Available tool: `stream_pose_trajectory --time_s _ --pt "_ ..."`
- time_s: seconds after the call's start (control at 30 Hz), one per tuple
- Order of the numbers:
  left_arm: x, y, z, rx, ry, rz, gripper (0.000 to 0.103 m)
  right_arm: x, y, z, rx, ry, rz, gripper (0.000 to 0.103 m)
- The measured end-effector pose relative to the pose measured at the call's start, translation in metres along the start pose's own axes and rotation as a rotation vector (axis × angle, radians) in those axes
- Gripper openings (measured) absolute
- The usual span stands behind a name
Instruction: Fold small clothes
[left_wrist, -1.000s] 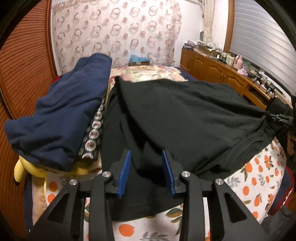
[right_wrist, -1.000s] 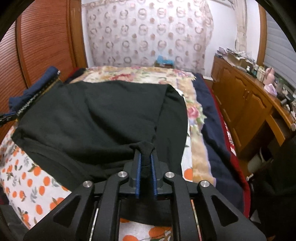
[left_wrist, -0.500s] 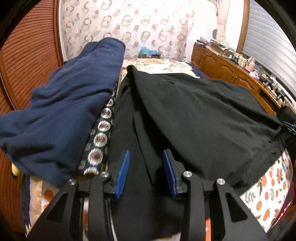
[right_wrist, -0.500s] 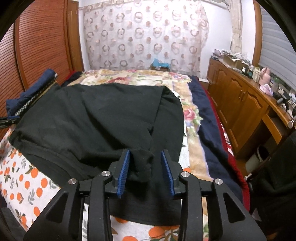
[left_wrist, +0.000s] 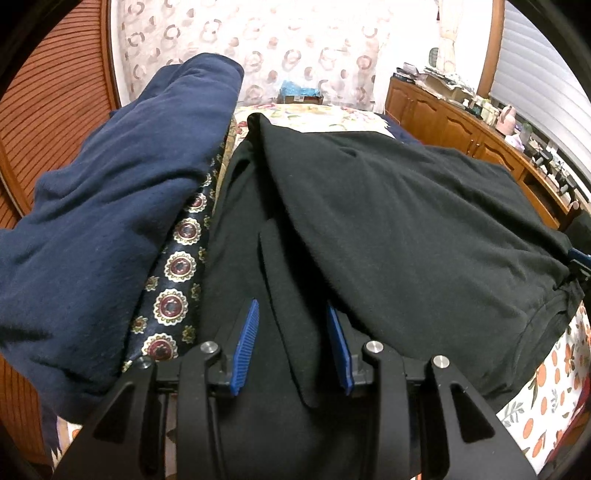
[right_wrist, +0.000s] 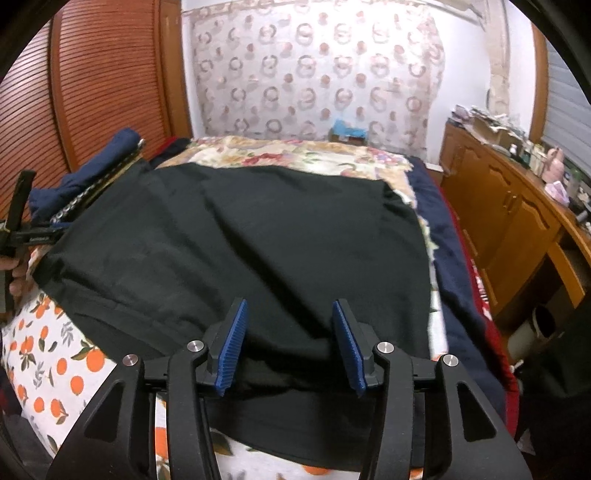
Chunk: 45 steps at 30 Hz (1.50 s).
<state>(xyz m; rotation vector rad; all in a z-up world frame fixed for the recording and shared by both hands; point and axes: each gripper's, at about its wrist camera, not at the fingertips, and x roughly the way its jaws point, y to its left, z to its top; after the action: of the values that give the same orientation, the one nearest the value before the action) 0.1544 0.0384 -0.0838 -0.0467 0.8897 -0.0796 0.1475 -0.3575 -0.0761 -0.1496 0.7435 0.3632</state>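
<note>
A black garment (right_wrist: 258, 240) lies spread over the bed, one side folded in over its body. My right gripper (right_wrist: 289, 306) hovers over its near right edge. Its jaws are opening; the cloth lies flat below them and the blue pads (right_wrist: 232, 343) touch nothing. In the left wrist view the same black garment (left_wrist: 406, 221) fills the middle. My left gripper (left_wrist: 291, 306) is open, low over the left side, with a fold edge running between its fingers but not pinched. The left gripper (right_wrist: 22, 229) also shows at the left edge of the right wrist view.
A navy garment (left_wrist: 110, 221) is heaped on a medallion-patterned cloth (left_wrist: 177, 266) just left of the black one. The orange-print bedspread (right_wrist: 55, 369) shows at the near corners. A dark blanket (right_wrist: 454, 277) lines the bed's right side, beside a wooden cabinet (right_wrist: 517, 221).
The right gripper opened and let go of the bunched black cloth, which now lies flat. The left gripper moved forward and lower along the garment's left side, its opening unchanged.
</note>
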Motion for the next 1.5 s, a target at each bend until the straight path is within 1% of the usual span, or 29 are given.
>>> stream_pose_trajectory --time_s 0.03,0.1,0.13,0.17,0.2,0.23,0.27,0.3,0.37,0.47,0.53,0.57,0.63,0.73,0.8,0.87,0.9,1.0,1.07,1.13,1.33,1.5 --pt "0.000 0.000 0.000 0.003 -0.001 -0.003 0.036 0.003 0.003 0.000 -0.002 0.006 0.004 0.048" --pt "0.001 -0.001 0.000 0.012 -0.003 -0.013 0.027 0.008 0.007 -0.002 -0.012 0.025 0.012 0.048" --pt "0.001 -0.001 0.001 0.015 0.000 -0.020 0.020 0.011 0.010 -0.004 -0.017 0.034 0.013 0.048" --pt "0.002 -0.002 0.000 0.019 0.002 -0.028 0.008 0.014 0.011 -0.006 -0.021 0.043 0.014 0.048" --pt "0.001 -0.002 0.000 0.026 -0.002 -0.030 0.000 0.017 0.013 -0.007 -0.024 0.052 0.015 0.048" --pt "-0.001 -0.003 -0.001 0.035 -0.015 -0.029 0.000 0.019 0.014 -0.008 -0.026 0.060 0.015 0.048" --pt "-0.008 -0.005 -0.001 0.039 -0.051 -0.034 0.000 0.021 0.014 -0.009 -0.026 0.071 0.016 0.049" --pt "-0.018 -0.004 -0.002 0.029 -0.096 -0.027 0.000 0.023 0.014 -0.010 -0.022 0.080 0.019 0.048" --pt "-0.040 0.000 -0.007 0.010 -0.160 -0.008 0.000 0.021 0.012 -0.010 -0.017 0.078 0.020 0.048" --pt "-0.067 0.008 -0.016 -0.036 -0.219 -0.003 0.000 0.024 0.012 -0.010 -0.019 0.094 0.008 0.048" --pt "-0.078 0.013 -0.022 -0.057 -0.229 -0.004 0.000 0.026 0.014 -0.010 -0.028 0.104 0.000 0.049" --pt "-0.080 0.017 -0.025 -0.065 -0.227 0.008 0.000 0.027 0.015 -0.010 -0.032 0.107 -0.004 0.049" --pt "-0.079 0.022 -0.028 -0.064 -0.213 0.043 0.000 0.029 0.016 -0.009 -0.039 0.115 -0.011 0.049" --pt "-0.071 0.029 -0.029 -0.076 -0.174 0.041 0.000 0.030 0.016 -0.009 -0.042 0.118 -0.014 0.049" --pt "-0.065 0.029 -0.029 -0.068 -0.155 0.036 0.008 0.030 0.016 -0.008 -0.041 0.118 -0.013 0.049" --pt "-0.064 0.028 -0.030 -0.062 -0.145 0.028 0.035 0.030 0.014 -0.009 -0.038 0.118 -0.010 0.049" --pt "-0.063 0.028 -0.030 -0.063 -0.139 0.017 0.038 0.030 0.014 -0.009 -0.038 0.118 -0.010 0.049" --pt "-0.061 0.029 -0.032 -0.073 -0.120 0.001 0.043 0.030 0.014 -0.009 -0.038 0.118 -0.010 0.049" --pt "-0.057 0.029 -0.032 -0.069 -0.105 -0.011 0.048 0.030 0.014 -0.009 -0.037 0.117 -0.010 0.049" --pt "-0.053 0.029 -0.033 -0.068 -0.088 -0.008 0.050 0.030 0.014 -0.009 -0.038 0.118 -0.011 0.049" --pt "-0.034 0.031 -0.037 -0.069 -0.029 0.024 0.050 0.029 0.014 -0.009 -0.038 0.117 -0.010 0.049" --pt "-0.028 0.034 -0.039 -0.068 -0.015 0.037 0.050 0.030 0.013 -0.009 -0.035 0.118 -0.007 0.050"
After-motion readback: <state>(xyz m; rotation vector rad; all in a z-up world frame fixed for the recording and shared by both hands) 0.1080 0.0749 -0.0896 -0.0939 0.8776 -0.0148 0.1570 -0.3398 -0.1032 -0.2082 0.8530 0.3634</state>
